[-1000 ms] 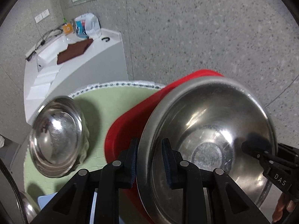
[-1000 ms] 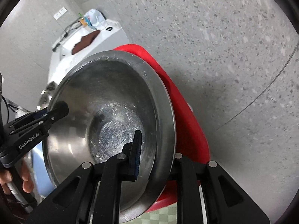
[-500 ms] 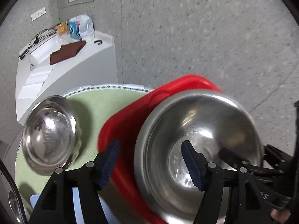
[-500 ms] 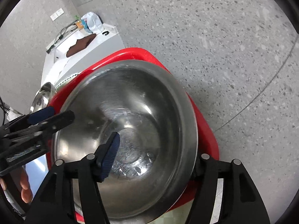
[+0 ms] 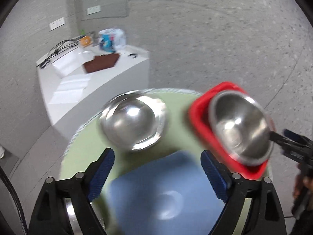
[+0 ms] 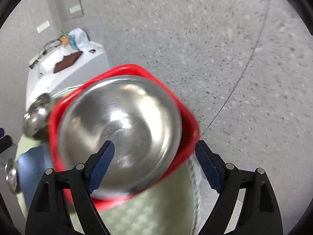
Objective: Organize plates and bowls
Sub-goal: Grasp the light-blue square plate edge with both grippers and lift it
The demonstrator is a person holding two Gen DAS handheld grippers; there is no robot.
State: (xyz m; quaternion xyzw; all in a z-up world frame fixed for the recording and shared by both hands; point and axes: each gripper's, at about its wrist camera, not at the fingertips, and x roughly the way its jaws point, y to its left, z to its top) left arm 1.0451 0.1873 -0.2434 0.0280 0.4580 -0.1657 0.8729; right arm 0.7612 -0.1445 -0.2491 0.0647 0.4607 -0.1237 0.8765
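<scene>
We see a round table (image 5: 176, 101) under a pale green cloth. Directly on it lie a red tray (image 5: 197, 117) at its right edge, a steel bowl (image 5: 133, 125) near the middle, and a blue mat (image 5: 148, 192) nearest us.

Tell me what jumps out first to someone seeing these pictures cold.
A big steel bowl sitting in a bright red tray at the green table's edge grabs the eye. Left of it, a second steel bowl gleams beside a blue mat, with both grippers open.
</scene>
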